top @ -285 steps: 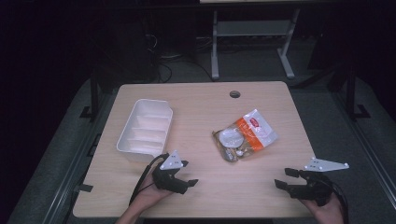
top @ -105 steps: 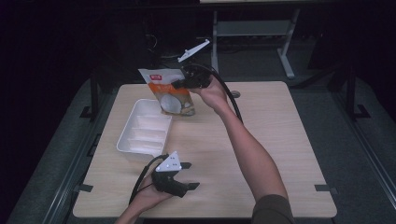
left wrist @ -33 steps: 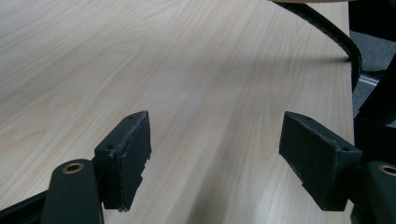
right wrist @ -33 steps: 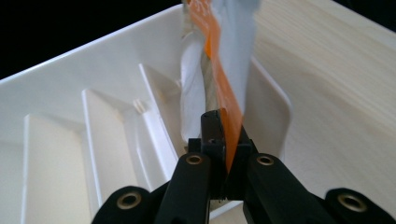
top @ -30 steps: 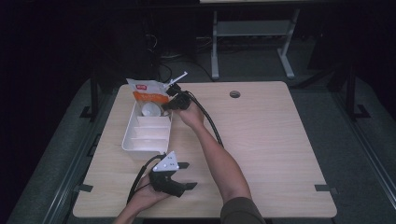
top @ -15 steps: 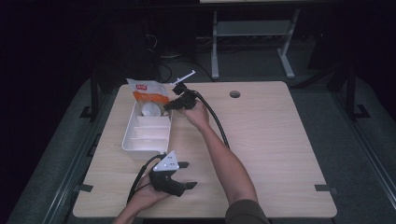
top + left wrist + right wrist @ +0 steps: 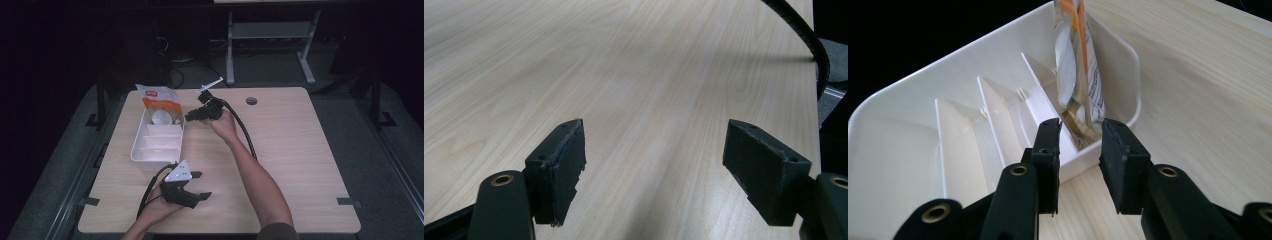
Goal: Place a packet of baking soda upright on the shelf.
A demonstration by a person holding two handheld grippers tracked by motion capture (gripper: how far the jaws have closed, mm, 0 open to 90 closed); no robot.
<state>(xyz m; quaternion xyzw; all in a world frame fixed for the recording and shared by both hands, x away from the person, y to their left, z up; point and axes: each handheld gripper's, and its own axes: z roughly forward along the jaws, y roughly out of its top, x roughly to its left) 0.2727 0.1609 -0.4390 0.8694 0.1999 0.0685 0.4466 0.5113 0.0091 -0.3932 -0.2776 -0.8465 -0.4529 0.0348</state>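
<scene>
The snack pouch (image 7: pixel 159 101) is standing on edge in the far end compartment of the white divided tray (image 7: pixel 156 150), its orange-and-white face showing in the high view and its top leaning against the tray's end wall — most likely so that the narrow cell is propping it upright rather than letting it slump flat. Its long axis is running roughly vertical, top tilted slightly away from the person, and its flat faces are lying across the tray's length. The right gripper (image 7: pixel 1080 145) is sitting just outside the tray's long wall beside that compartment, its jaws parted by a narrow gap and gripping nothing; in the right gripper view the pouch's lower edge (image 7: pixel 1078 120) is showing beyond them, apart. The left gripper (image 7: pixel 192 190) is resting near the table's (image 7: pixel 300 150) front edge, well apart from the tray, jaws spread wide over bare wood — seemingly just parked.
</scene>
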